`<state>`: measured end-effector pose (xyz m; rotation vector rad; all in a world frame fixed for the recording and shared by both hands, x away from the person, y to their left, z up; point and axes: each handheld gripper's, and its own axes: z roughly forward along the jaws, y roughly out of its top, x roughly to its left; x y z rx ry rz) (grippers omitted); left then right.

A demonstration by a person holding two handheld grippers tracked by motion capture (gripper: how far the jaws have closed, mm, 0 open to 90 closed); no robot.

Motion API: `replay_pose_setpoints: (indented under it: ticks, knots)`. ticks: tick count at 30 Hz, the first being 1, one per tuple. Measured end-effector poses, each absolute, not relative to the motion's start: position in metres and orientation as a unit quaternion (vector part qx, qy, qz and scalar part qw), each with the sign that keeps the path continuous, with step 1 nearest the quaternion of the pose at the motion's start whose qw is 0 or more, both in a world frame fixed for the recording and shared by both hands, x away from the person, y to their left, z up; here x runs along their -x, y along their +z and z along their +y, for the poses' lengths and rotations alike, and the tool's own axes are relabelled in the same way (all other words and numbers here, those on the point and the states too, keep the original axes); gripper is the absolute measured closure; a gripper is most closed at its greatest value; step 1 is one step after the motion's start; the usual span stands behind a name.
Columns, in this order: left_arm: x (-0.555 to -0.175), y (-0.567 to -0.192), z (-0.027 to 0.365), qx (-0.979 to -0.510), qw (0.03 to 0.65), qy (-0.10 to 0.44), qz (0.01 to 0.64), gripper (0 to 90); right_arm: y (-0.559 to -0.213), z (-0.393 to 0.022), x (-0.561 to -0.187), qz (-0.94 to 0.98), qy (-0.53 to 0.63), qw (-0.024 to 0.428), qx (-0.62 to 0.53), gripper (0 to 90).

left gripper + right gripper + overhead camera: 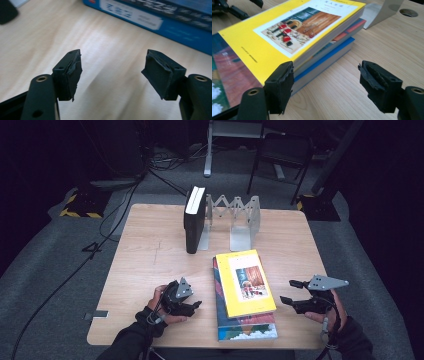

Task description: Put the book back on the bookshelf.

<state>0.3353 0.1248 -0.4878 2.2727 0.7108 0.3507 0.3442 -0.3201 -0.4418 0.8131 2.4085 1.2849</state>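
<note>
A stack of books lies flat at the table's front centre. The yellow book (245,282) is on top, over a larger book with a colourful cover (247,326). In the right gripper view the yellow book (262,42) rests above a blue-edged book (324,58). My left gripper (198,304) rests low on the table left of the stack. It is open (113,72) over bare wood and faces the blue book's side (175,27). My right gripper (287,291) is open to the right of the stack. Its jaws (325,82) stand by the stack's near corner with nothing between them.
A black book (194,219) stands upright against a grey folding metal book stand (239,220) at the back of the wooden table (145,265). A chair (282,155) and cables (120,215) are on the floor beyond. Bare wood lies on both sides of the stack.
</note>
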Motion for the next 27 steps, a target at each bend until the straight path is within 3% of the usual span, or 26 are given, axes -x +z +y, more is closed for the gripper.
replay_pose_setpoints:
  ticks: [6,15,23,27]
  knots:
    - [-0.326,-0.495,0.123,-0.892,0.348,0.106,0.269,22.5,-0.433,-0.307,-0.343,0.840,0.443,0.151,-0.275,27.3]
    - [-0.329,-0.500,0.124,-0.892,0.344,0.097,0.276,21.0,-0.425,-0.281,-0.345,0.850,0.437,0.141,-0.257,27.3]
    - [-0.342,-0.502,0.121,-0.889,0.350,0.102,0.276,20.2,-0.438,-0.264,-0.361,0.873,0.404,0.089,-0.259,26.3]
    - [-0.345,-0.503,0.121,-0.888,0.353,0.103,0.276,19.6,-0.444,-0.262,-0.371,0.874,0.397,0.057,-0.276,20.5]
